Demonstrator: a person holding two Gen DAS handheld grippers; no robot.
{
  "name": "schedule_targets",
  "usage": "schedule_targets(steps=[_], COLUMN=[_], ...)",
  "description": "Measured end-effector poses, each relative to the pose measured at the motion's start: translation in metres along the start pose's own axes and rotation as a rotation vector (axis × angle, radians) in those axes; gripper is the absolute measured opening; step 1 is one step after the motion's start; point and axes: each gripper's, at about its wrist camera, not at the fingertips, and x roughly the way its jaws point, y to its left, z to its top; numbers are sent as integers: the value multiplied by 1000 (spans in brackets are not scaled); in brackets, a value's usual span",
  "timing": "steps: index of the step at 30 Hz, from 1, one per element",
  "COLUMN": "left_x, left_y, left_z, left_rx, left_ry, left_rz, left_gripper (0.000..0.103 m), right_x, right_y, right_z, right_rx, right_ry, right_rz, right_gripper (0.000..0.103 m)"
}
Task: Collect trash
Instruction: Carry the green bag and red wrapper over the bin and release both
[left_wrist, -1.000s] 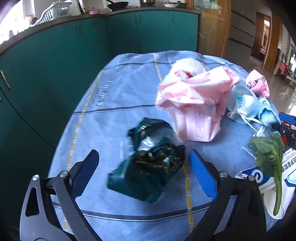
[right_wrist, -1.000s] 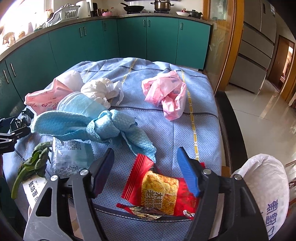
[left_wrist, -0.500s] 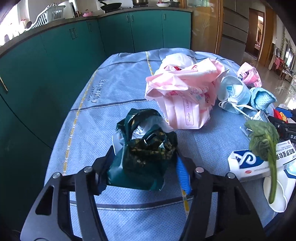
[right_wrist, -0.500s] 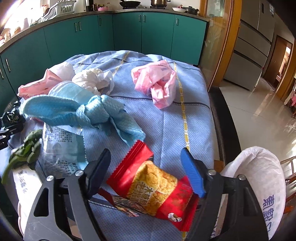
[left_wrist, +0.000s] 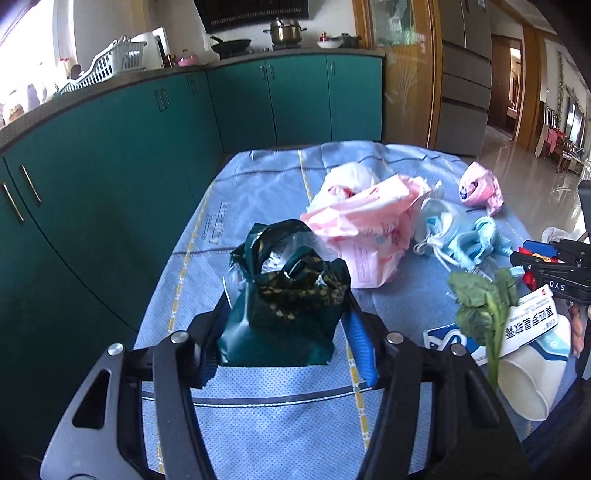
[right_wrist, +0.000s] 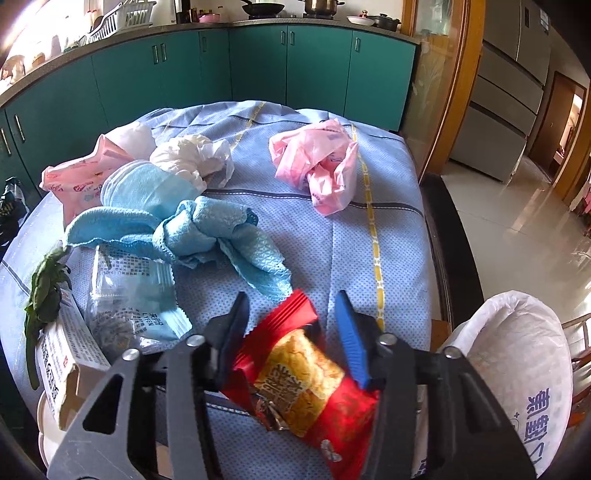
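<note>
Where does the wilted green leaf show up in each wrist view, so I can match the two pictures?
Left wrist: green leaf at right of centre, draped over the white medicine box.
Right wrist: the leaf at the far left edge, lying on the same box.
Shared landmark: the knotted blue cloth, just beyond the leaf in both.

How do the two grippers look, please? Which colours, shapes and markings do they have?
Both the left gripper and the right gripper have two black scissor-like metal arms with triangular cut-outs and silver rivets. Each has one black pad and one blue ribbed pad. No cables or markings are visible.
</note>
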Motion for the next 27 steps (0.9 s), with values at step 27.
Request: schedule_targets(steps=[27], left_x=[-39], left_y=[-44], left_z=[7], left_rx=[75], left_ry=[-87], left_rz=[-95], left_gripper=[59], right_x=[-34], right_y=[-26], right_z=[0], right_rx=[42], right_ry=[-79], right_rz=[26], right_gripper=[64])
